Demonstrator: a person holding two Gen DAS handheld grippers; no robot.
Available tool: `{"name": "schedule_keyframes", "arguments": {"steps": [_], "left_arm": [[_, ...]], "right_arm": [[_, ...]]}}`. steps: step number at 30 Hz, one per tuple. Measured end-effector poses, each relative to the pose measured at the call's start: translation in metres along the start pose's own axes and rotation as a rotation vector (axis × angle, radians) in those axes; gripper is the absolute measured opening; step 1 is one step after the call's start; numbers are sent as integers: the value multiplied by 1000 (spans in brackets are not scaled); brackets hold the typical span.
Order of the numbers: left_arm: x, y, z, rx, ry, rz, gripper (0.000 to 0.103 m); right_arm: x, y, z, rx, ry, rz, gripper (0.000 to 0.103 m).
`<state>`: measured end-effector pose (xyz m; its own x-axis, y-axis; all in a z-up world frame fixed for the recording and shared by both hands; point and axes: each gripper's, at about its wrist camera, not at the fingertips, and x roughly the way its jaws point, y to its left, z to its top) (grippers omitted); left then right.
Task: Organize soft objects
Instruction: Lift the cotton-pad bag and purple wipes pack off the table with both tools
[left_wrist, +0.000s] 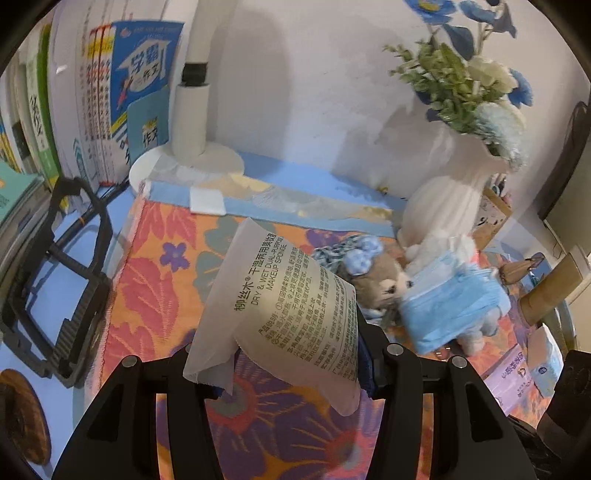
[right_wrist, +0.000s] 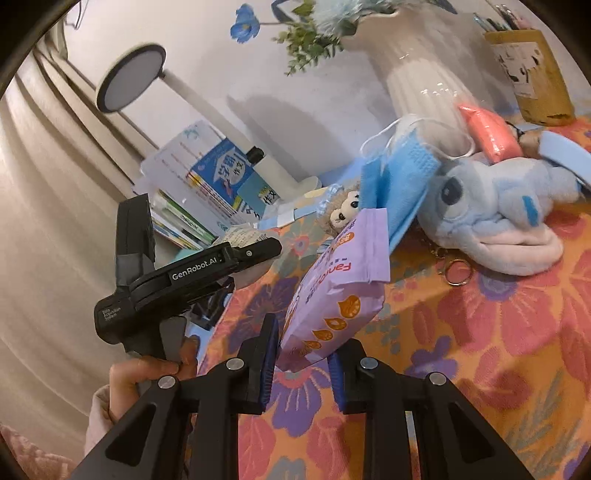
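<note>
Both hand-held grippers carry soft packets above the floral counter.

The left hand-held gripper is clamped on a white makeup sponge packet, the right hand-held gripper on a purple pouch, both in front of the white vase. Both packets look light, crinkly and slippery, likely to sag; a hold low across the body seems safer than the sealed edge.

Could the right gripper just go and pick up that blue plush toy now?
Probably not yet. The right gripper is shut on a purple packet, so it has no free grip; the blue plush toy itself lies unblocked ahead on the cloth.
</note>
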<state>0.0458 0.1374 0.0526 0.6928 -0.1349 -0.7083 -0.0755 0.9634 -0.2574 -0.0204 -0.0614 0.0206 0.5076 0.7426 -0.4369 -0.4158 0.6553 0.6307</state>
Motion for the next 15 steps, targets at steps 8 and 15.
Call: {"name": "schedule_keyframes", "arguments": {"steps": [8,15], "left_arm": [[-13,-37,7,-27,-17,-36,50],[-10,-93,14,31,-11,-97,50]], "right_arm": [[-41,-5,9,19,-23,-19,25],[-99,-17,36,-24,-101,-101,25]]}}
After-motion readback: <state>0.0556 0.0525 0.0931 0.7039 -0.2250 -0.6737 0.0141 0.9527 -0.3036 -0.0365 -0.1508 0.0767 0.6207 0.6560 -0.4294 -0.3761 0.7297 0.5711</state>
